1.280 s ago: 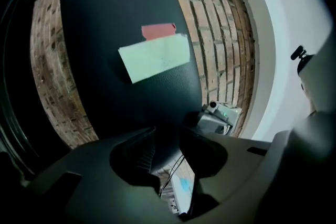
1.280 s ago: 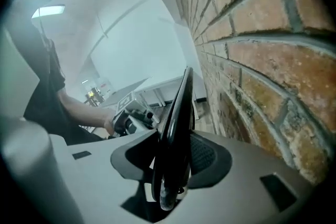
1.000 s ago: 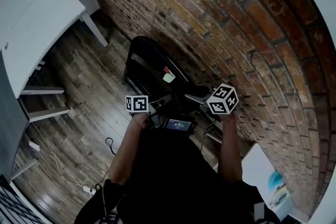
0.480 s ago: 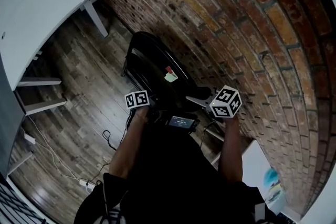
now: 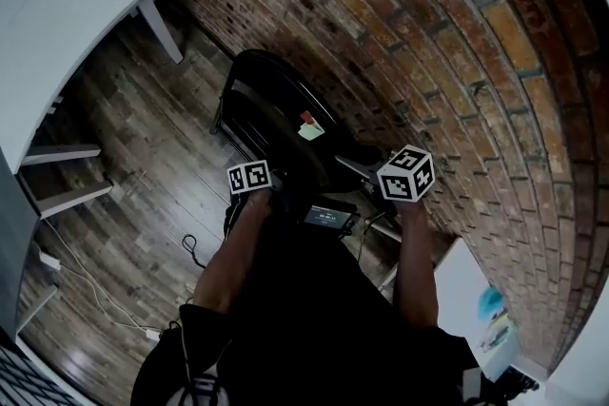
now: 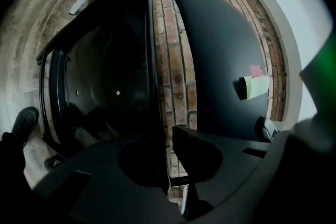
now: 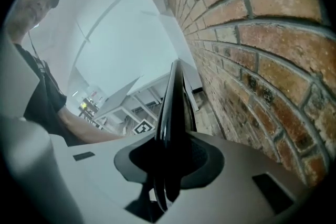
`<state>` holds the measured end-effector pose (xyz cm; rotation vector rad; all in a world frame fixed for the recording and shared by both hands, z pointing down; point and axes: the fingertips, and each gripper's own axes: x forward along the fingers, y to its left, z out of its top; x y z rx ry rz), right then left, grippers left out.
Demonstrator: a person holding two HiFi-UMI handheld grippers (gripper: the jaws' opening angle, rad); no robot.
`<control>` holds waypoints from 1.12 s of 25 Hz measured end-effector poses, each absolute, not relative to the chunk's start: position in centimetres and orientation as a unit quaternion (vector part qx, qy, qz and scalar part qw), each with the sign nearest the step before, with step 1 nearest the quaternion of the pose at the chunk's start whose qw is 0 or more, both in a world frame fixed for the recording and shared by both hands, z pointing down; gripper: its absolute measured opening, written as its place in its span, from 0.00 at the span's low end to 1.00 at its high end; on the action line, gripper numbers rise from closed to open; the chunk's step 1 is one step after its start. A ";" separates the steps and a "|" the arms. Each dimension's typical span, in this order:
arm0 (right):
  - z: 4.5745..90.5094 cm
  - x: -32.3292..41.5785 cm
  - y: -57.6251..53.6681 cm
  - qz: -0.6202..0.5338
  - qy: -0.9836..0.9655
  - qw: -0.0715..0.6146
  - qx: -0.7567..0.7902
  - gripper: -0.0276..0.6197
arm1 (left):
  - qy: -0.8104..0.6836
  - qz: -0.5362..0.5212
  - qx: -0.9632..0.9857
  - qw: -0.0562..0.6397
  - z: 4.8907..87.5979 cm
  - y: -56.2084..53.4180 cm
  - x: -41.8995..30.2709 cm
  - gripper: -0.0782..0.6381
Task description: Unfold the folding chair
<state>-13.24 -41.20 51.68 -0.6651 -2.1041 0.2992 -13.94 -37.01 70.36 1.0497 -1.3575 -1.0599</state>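
Note:
A black folding chair (image 5: 271, 114) leans folded against the brick wall (image 5: 428, 43), with a red and a pale green sticky note (image 5: 306, 126) on its back. In the left gripper view the seat (image 6: 105, 86) lies left and the back (image 6: 220, 60) right, brick showing between them. My left gripper (image 5: 276, 193) (image 6: 167, 165) is shut on the seat's thin side edge. My right gripper (image 5: 350, 169) (image 7: 168, 165) has the back's narrow black edge (image 7: 170, 107) between its jaws. They are closing, and the edge fills the gap.
A white table (image 5: 57, 5) stands at the upper left, with white shelves (image 5: 67, 195) below it. A thin cable (image 5: 190, 254) lies on the wooden floor. A white board (image 5: 476, 309) rests by the wall at the lower right. A small lit screen (image 5: 325, 219) shows below the grippers.
My left gripper has come down onto the chair's seat edge. The right gripper has stayed at the back's edge. The head view has shifted slightly.

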 end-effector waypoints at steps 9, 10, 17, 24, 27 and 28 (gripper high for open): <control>51.2 -12.9 -39.5 0.100 -0.868 0.426 -0.235 0.18 | -0.548 -0.419 0.494 0.529 69.9 -35.6 -13.6 0.19; 51.1 -12.7 -39.1 0.099 -0.868 0.427 -0.234 0.18 | -0.544 -0.418 0.498 0.531 69.8 -35.3 -13.5 0.19; 50.7 -11.5 -35.7 0.088 -0.871 0.426 -0.227 0.18 | -0.538 -0.399 0.507 0.543 69.6 -32.7 -12.4 0.17; 50.4 -9.5 -33.5 0.135 -0.874 0.428 -0.186 0.19 | -0.522 -0.385 0.526 0.550 69.5 -31.5 -11.3 0.17; 50.3 -8.2 -32.5 0.173 -0.871 0.432 -0.159 0.21 | -0.512 -0.387 0.527 0.557 69.6 -31.2 -10.5 0.17; 50.3 -7.7 -32.2 0.181 -0.871 0.432 -0.151 0.21 | -0.507 -0.387 0.527 0.561 69.6 -31.1 -10.1 0.17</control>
